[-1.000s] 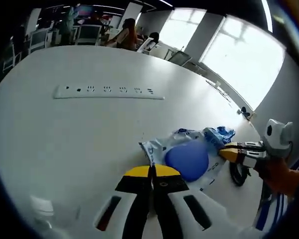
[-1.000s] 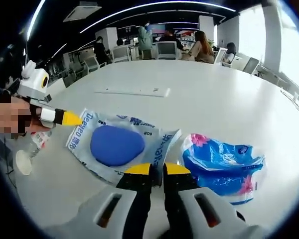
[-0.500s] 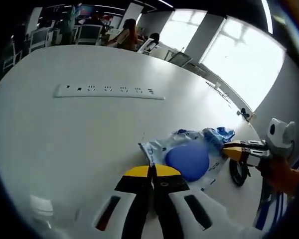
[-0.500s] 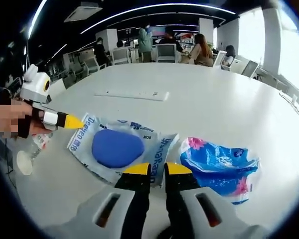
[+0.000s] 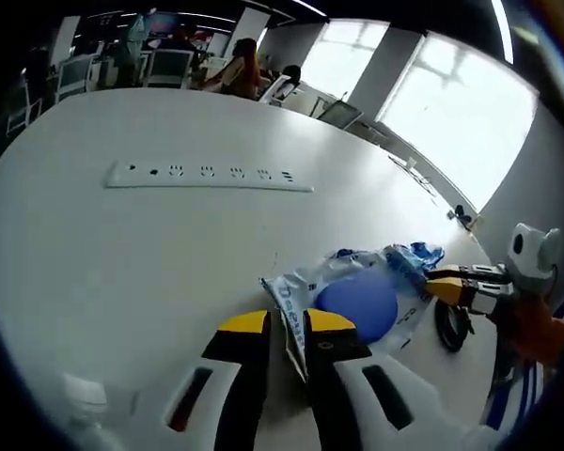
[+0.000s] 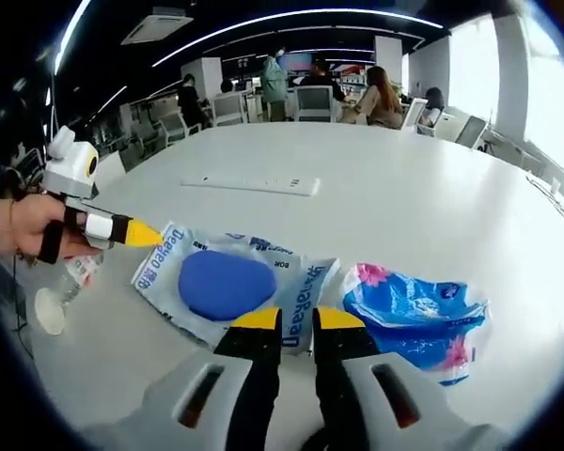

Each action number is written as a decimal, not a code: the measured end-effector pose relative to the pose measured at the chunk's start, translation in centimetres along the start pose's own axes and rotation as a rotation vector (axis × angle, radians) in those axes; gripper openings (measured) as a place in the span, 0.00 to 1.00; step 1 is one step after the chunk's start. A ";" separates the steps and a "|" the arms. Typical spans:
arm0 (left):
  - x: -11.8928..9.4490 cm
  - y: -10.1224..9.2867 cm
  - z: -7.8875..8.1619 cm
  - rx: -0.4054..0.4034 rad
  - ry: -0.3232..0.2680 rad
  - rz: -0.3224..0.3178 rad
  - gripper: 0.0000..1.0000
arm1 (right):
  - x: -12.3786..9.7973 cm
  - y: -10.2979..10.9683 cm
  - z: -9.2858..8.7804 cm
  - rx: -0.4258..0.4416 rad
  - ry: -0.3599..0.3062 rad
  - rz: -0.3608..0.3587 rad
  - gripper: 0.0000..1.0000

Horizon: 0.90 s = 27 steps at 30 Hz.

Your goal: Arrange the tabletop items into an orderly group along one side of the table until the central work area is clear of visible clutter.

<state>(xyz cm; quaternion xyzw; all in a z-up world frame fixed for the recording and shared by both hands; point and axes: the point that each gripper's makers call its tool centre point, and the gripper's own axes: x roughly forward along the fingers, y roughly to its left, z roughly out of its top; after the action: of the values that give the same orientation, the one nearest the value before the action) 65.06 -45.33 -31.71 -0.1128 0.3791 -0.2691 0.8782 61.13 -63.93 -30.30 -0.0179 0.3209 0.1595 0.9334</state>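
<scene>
Your left claw (image 5: pixel 287 331) has just spread its jaws, and the near edge of the wipes pack (image 5: pixel 352 299) now sits between them, so you look ready to pinch it and drag it aside. From the other side, your right claw (image 6: pixel 295 324) has opened a little too; the pack's (image 6: pixel 227 284) edge lies at its tips, not yet pinched. The blue bag (image 6: pixel 415 315) lies just beside the pack, mid-desk (image 6: pixel 376 188), with the power strip (image 5: pixel 210 175) beyond. A bottle (image 6: pixel 61 287) at the desk's edge is partly cut off by your left hand.
</scene>
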 end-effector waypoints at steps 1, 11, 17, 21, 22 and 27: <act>-0.1 0.0 0.1 0.003 -0.001 -0.001 0.13 | 0.0 0.0 0.0 0.000 0.000 0.000 0.13; -0.5 -0.5 0.9 0.012 -0.023 -0.017 0.22 | -0.4 -0.1 0.9 -0.011 -0.018 0.012 0.21; -1.1 -0.9 1.6 0.020 -0.037 -0.034 0.32 | -0.7 -0.2 1.2 -0.021 -0.024 0.017 0.25; -1.4 -1.0 1.9 0.029 -0.044 -0.039 0.35 | -1.0 -0.3 1.4 -0.031 -0.022 0.017 0.26; -1.5 -1.1 1.9 0.028 -0.045 -0.042 0.36 | -1.1 -0.3 1.4 -0.033 -0.023 0.018 0.26; -1.9 -1.4 2.0 0.043 -0.044 -0.050 0.44 | -1.5 -0.2 1.7 -0.036 -0.028 0.022 0.29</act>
<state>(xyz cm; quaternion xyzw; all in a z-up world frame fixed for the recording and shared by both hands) 64.83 -45.43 -28.61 -0.1093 0.3508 -0.2967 0.8814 61.16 -64.34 -28.05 -0.0288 0.3049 0.1757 0.9356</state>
